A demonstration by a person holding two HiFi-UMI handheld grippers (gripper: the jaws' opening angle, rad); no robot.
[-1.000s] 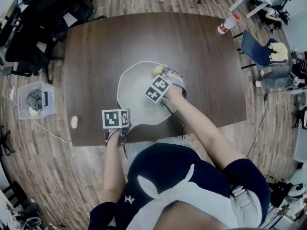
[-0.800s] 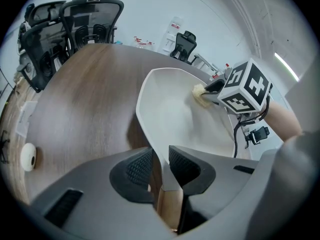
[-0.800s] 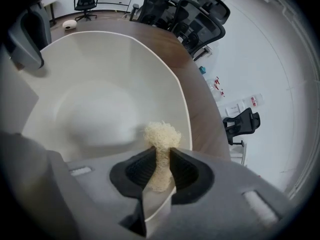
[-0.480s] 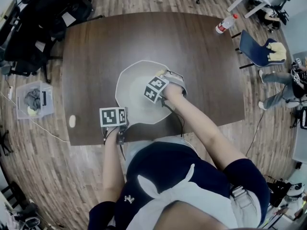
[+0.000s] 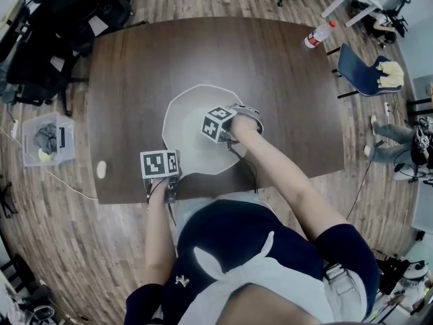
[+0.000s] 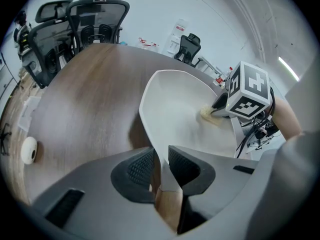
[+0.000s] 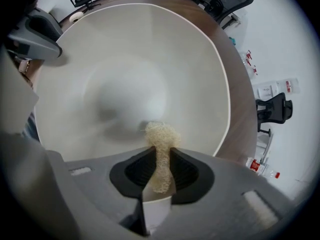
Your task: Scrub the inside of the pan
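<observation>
Right gripper (image 7: 160,159), jaws pinching the scrubber (image 7: 161,133), has slid inward across the pan (image 5: 181,117); left gripper (image 6: 160,168) jaws clamp its edge.

- The left gripper (image 6: 160,171) and the right gripper (image 7: 161,170) have smooth grey shells and black ribbed pads (image 6: 140,166).
- Each carries 1 white marker cube (image 5: 160,164) printed with black square patterns.
- Thin black cables (image 6: 256,131) run from the right gripper.
- The person wears a dark navy short-sleeved top (image 5: 237,239) with a small white logo (image 5: 181,282) on 1 sleeve and pale grey cloth (image 5: 270,279) across the front.
</observation>
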